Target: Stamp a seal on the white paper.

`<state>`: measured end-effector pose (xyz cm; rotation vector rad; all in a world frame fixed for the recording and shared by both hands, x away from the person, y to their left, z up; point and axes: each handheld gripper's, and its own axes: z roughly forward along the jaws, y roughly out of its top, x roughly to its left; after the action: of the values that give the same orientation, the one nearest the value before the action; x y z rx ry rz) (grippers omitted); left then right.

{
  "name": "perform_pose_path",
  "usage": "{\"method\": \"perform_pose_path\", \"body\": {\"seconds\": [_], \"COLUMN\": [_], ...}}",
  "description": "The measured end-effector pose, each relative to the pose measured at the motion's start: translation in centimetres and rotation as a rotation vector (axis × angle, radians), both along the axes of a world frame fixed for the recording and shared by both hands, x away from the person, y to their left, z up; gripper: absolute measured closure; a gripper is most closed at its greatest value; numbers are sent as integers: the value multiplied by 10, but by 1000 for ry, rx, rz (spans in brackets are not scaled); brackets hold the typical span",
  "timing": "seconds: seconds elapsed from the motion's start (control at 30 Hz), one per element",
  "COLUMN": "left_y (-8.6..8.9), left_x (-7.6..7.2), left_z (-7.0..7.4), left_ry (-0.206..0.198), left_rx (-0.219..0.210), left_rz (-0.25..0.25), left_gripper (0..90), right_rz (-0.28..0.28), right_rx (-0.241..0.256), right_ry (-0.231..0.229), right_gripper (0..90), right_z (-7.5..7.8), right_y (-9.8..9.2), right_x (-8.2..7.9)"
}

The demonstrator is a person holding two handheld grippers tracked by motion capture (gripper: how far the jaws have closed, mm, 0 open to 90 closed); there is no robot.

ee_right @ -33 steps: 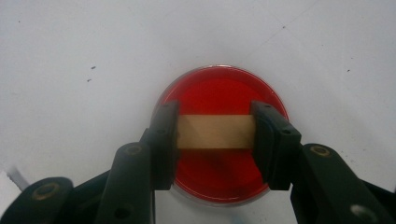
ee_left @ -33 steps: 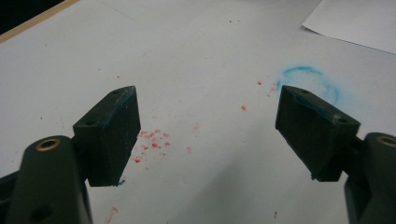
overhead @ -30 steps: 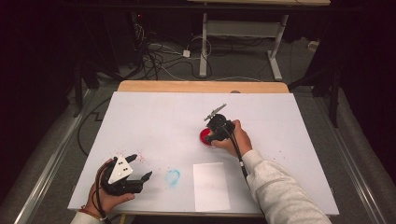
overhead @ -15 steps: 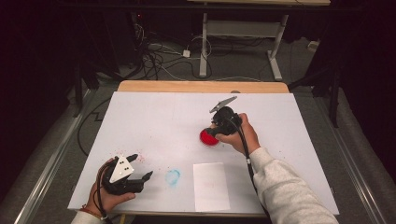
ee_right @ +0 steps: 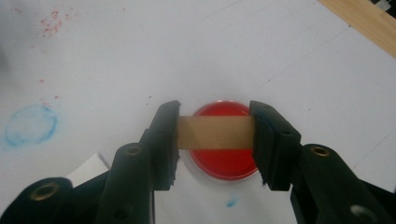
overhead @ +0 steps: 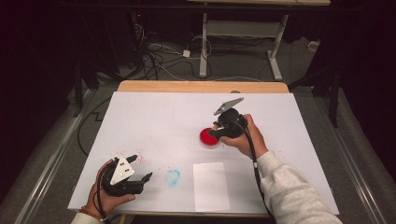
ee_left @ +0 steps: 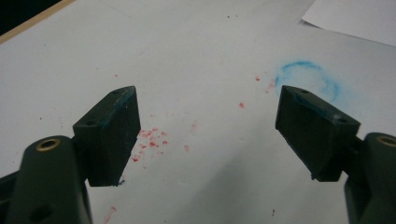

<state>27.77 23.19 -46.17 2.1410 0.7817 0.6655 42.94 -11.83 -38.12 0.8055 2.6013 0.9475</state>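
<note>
Two grippers at work: our right gripper [ee_right: 215, 140] holds a tan wooden block [ee_right: 215, 132] in its fingers just above the red dish [overhead: 209, 137], mid-desk [overhead: 154, 116]. Left gripper [ee_left: 208, 135] rests wide open, well left of the dish. Next, we judge: press it onto the paper sheet [overhead: 211, 185].

A flat tan block [ee_right: 215, 132], like a short wooden stick, is clamped end to end between the jaws of the right gripper [ee_right: 215, 133]. It lies level, its long side running straight across from jaw to jaw. It hangs directly above a small round dish [ee_right: 223, 158] filled with bright red paint, crossing over the far half of the dish. Whether the block touches the paint cannot be told. The dish [overhead: 209, 137] is shallow with a clear rim and sits flat.
</note>
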Motion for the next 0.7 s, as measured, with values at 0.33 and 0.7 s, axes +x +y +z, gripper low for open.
{"method": "perform_pose_path", "body": {"seconds": [0.33,0.7], "left_y": [0,-4], "left_x": [0,0], "left_z": [0,0], "left_ry": [2,11], "left_rx": [-3,-1], "left_rz": [0,-2], "left_gripper": [214,214], "right_rz": [71,154], "right_rx": [28,33], "right_ry": [-38,-37], "right_gripper": [555,554], "right_z": [7,-1], "right_y": [-6,-4], "right_x": [-26,-58]}}
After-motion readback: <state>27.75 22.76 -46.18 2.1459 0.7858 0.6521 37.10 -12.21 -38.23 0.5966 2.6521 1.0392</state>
